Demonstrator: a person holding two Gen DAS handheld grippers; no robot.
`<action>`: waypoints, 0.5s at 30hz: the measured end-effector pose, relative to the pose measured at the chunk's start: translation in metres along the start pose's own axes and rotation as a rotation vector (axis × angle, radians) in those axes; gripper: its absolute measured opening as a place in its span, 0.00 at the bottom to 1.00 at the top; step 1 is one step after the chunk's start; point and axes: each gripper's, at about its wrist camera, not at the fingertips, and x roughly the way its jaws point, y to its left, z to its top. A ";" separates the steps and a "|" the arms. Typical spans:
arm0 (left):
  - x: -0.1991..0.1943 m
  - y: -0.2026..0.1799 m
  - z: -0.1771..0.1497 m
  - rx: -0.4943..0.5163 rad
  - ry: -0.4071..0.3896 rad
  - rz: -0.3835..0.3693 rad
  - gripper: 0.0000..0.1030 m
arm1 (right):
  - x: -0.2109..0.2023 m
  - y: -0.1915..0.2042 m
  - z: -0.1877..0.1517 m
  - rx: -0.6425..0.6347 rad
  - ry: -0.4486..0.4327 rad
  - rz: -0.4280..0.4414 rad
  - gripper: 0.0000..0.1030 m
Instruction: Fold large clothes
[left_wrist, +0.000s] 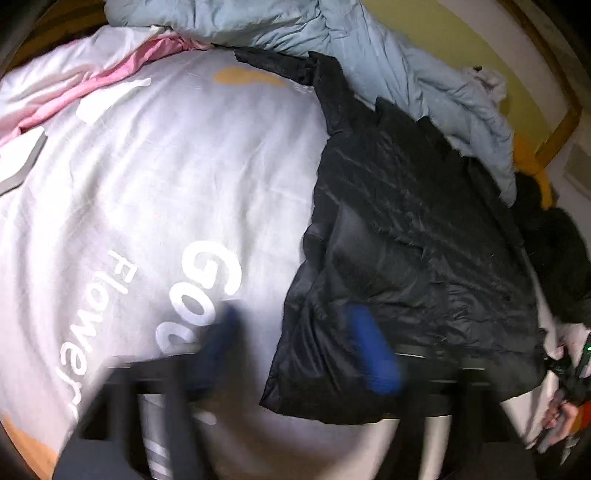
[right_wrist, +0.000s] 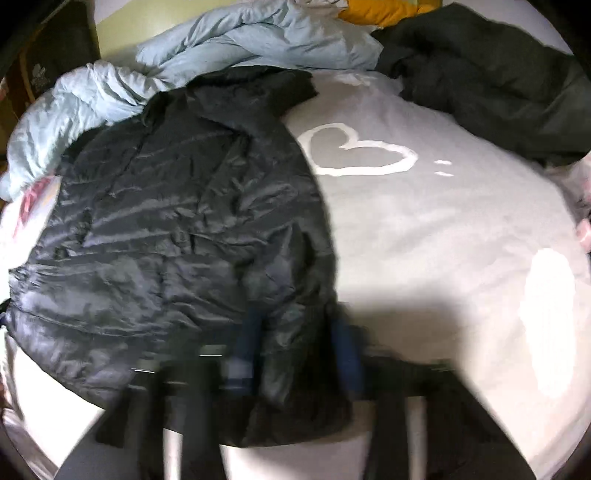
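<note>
Lying spread across a grey bedcover (left_wrist: 155, 177) printed with white letters and a heart (right_wrist: 351, 151): a black puffer jacket (left_wrist: 413, 236), collar toward a heaped pale blue quilt (left_wrist: 369, 48). Sitting beyond, at the far edge, a dark green garment (right_wrist: 491, 74) and something yellow (right_wrist: 373, 9). Pinching the jacket's near hem corner, the right gripper (right_wrist: 299, 354), blue fingers drawn narrow with a fold of fabric between them. Straddling the jacket's other near edge, the left gripper (left_wrist: 295, 350), one blue finger over the fabric and one over the bedcover; too blurred to be telling whether pressing.
</note>
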 end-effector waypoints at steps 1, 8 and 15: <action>0.000 0.003 0.002 -0.031 0.015 -0.052 0.03 | -0.004 0.001 0.000 0.007 -0.034 -0.021 0.09; 0.008 -0.008 0.003 0.010 -0.006 0.025 0.03 | -0.011 0.010 0.007 -0.018 -0.099 -0.060 0.06; 0.010 -0.025 0.003 0.133 -0.056 0.147 0.12 | 0.008 0.011 0.007 -0.025 -0.041 -0.110 0.09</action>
